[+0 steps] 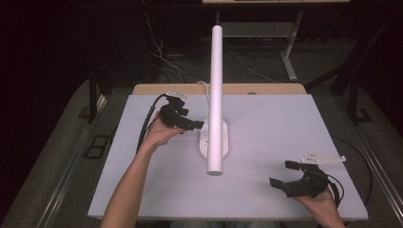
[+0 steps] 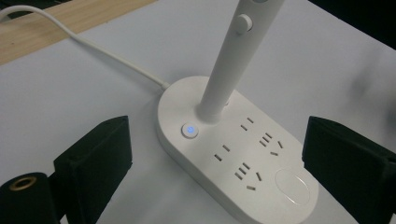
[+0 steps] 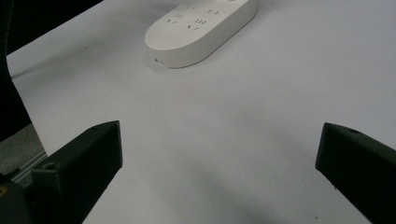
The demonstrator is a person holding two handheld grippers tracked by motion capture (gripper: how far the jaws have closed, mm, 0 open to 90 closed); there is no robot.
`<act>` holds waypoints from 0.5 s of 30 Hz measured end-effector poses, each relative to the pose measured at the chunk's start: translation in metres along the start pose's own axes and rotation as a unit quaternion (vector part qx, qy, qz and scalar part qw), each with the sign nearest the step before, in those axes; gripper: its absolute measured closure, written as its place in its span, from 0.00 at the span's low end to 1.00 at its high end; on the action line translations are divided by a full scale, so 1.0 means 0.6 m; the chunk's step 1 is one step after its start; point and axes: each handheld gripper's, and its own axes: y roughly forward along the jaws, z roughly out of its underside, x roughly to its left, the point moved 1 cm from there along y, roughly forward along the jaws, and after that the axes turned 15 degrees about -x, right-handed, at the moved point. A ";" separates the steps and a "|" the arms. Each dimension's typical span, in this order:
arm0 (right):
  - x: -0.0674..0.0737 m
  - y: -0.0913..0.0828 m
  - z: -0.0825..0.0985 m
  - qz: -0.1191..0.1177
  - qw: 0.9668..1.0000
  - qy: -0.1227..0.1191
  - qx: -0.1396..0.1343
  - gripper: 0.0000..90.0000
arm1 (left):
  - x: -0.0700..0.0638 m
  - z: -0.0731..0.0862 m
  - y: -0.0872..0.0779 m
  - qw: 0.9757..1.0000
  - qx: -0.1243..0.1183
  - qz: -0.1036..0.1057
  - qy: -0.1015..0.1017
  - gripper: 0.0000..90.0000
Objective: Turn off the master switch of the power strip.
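Left gripper [image 2: 215,163] jaws apart astride the power strip [image 2: 233,154], lit blue button [image 2: 189,130] near; right gripper [image 1: 291,176] spread wide.

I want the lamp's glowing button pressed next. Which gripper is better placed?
Left. The left gripper hangs open right beside the button; the right gripper sits open, far off.

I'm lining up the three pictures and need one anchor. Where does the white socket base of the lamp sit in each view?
High view: socket base at table centre, partly behind the white lamp tube.
Left gripper view: base at centre, between the open jaws, its round button lit blue.
Right gripper view: base at top centre.
Shared landmark: its socket slots.
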 end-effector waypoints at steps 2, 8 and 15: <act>0.000 0.000 0.000 0.000 1.000 0.000 0.000 0.00 | 0.002 0.002 0.004 1.000 -0.001 0.000 -0.001 0.09; 0.000 0.000 0.000 0.000 1.000 -0.001 0.000 0.00 | 0.010 0.006 0.016 1.000 -0.005 0.001 -0.011 0.15; 0.000 0.001 0.000 0.000 1.000 -0.001 0.001 0.00 | 0.016 0.011 0.027 1.000 -0.010 0.004 -0.029 0.18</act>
